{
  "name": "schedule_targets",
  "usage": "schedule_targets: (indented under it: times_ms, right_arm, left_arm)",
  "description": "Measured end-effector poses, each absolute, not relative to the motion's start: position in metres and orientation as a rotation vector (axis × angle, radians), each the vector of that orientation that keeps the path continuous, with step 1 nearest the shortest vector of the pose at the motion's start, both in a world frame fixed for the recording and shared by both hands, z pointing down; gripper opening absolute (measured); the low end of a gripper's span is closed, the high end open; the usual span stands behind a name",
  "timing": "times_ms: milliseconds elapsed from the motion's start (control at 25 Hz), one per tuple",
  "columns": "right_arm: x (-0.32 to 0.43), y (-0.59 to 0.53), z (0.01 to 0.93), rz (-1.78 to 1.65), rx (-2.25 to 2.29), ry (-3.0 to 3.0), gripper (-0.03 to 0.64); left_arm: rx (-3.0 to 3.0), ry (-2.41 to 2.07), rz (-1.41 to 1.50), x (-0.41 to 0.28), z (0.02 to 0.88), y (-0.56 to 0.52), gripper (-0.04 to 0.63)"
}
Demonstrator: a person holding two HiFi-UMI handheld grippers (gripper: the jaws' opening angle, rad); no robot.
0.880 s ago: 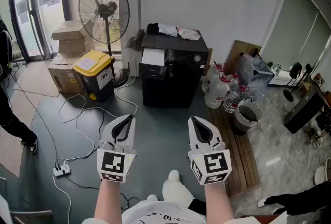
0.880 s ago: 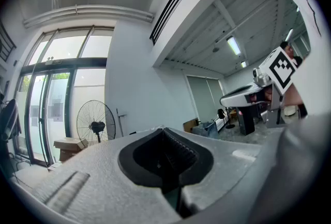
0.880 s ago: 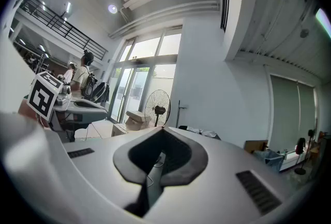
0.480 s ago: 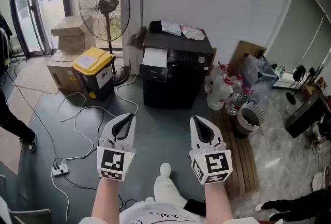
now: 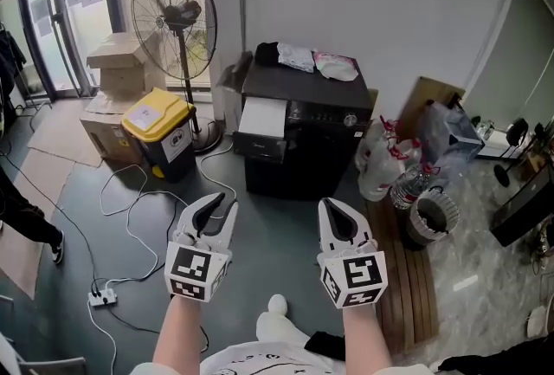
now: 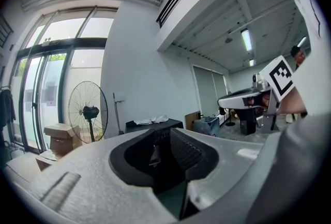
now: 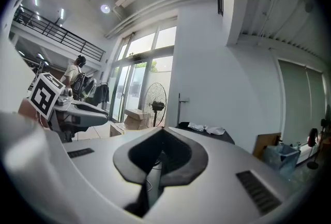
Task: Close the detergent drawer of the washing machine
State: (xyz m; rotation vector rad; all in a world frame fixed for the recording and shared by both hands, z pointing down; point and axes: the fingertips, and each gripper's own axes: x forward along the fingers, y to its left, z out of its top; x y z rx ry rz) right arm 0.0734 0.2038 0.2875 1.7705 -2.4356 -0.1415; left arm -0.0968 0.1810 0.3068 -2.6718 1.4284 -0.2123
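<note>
A black washing machine [image 5: 303, 139] stands against the white wall, a few steps ahead of me. Its white detergent drawer [image 5: 262, 117] sticks out at the upper left of its front. Both grippers are held level in front of me, well short of the machine. On my left gripper [image 5: 223, 203] the jaws stand slightly parted with nothing between them. My right gripper [image 5: 334, 205] is shut and empty. The left gripper view shows the machine [image 6: 153, 125] far off beyond the jaws, and the right gripper view shows it [image 7: 206, 133] too.
White cloths [image 5: 316, 61] lie on the machine's top. A standing fan [image 5: 173, 14], cardboard boxes [image 5: 117, 70] and a yellow-lidded bin [image 5: 160, 126] are to the left. Cables [image 5: 130, 200] and a power strip [image 5: 102, 298] lie on the floor. Bags and bottles [image 5: 385, 158], a wire basket [image 5: 430, 219] stand right.
The machine has come nearer and lower in the head view. The left gripper's jaws have parted a little. The right gripper looks the same.
</note>
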Motion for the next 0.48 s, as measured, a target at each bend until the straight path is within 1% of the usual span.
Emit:
schedule_targets:
  times_ms: [40,80,320,480]
  right_arm:
    - [0.078,0.189,0.288,-0.136,1.763,-2.440,0.000]
    - [0.084,0.175,0.290,-0.128,1.757,-2.444,0.000]
    - [0.111,0.102,0.305,-0.050,1.712,-2.477,0.000]
    - [0.124,0.075,0.325,0.036,1.668,-2.489,0.000]
  left_arm:
    - [-2.686,1.426,-0.220,-0.090,0.309,0.167,0.133]
    - [-2.697,1.427,-0.226,-0.084,0.311,0.154,0.152]
    - [-2.760,1.519,-0.189,-0.059,0.332,0.082,0.152]
    - [-2.817,1.580,-0.175,-0.049,0.354,0.051,0.152]
